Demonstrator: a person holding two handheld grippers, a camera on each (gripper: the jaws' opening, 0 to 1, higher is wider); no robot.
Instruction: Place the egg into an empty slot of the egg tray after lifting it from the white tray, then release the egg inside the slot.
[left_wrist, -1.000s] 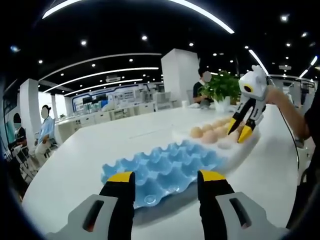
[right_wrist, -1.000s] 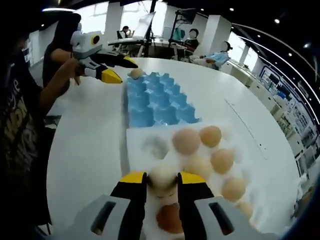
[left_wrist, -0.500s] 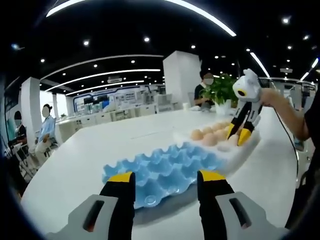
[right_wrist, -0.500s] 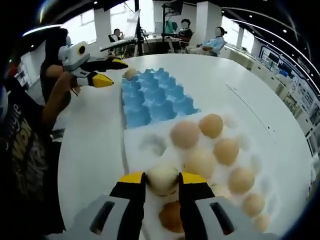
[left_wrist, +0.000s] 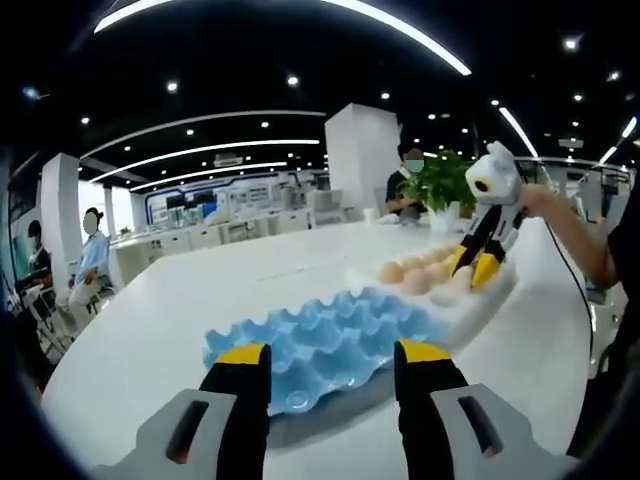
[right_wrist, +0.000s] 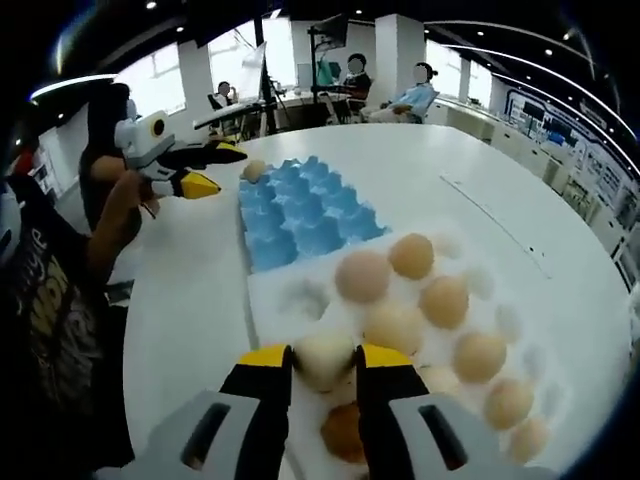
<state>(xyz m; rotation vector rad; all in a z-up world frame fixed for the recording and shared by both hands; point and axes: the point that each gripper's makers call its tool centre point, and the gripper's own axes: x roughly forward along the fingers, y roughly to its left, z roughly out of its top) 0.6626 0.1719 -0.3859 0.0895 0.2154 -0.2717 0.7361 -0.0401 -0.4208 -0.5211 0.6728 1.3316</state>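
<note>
While the right claw (right_wrist: 325, 362) pinches a pale cream egg (right_wrist: 322, 361) between its yellow-tipped jaws just above the white moulded tray (right_wrist: 283, 325), that tray holds about eight more tan and brown eggs in its hollows, with several hollows bare. Beyond it on the white round tabletop (right_wrist: 190, 290) lies the blue moulded egg tray (right_wrist: 300, 215), touching the white tray's edge. One tan egg (right_wrist: 255, 170) sits at its far corner, possibly in a slot. Near that corner, the left claw (left_wrist: 330, 375) hangs with jaws wide apart, holding nothing.
</note>
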